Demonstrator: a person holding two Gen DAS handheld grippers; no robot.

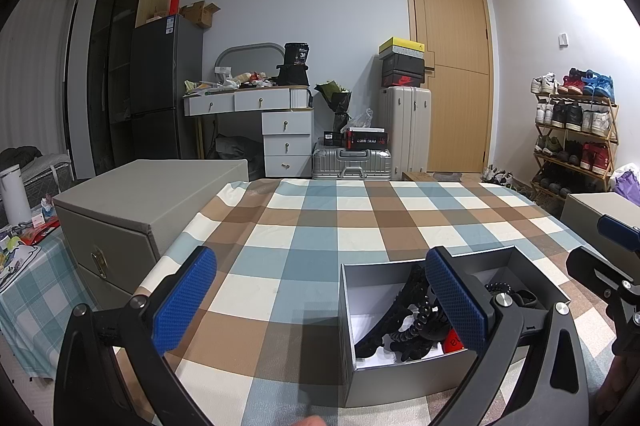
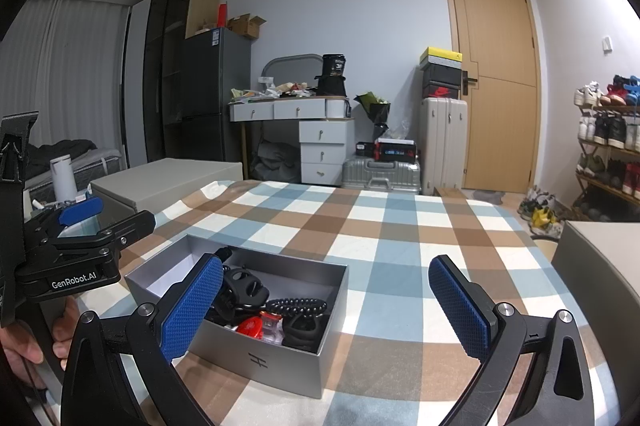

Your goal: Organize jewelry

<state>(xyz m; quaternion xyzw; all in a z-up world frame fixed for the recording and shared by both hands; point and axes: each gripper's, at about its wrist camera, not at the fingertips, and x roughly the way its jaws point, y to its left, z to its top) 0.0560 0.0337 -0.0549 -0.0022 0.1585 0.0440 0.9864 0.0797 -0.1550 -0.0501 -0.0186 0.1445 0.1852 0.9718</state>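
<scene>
An open grey box sits near the front of the checked tablecloth; it also shows in the right wrist view. Inside lie black hair claws, a black spiral hair tie, a black band and a red item. My left gripper is open and empty, above the table left of the box, its right finger over the box. My right gripper is open and empty, its left finger over the box's near left side.
Grey storage boxes stand left and right of the table. Beyond are a dresser, suitcases, a wooden door and a shoe rack. A side table with clutter is at left.
</scene>
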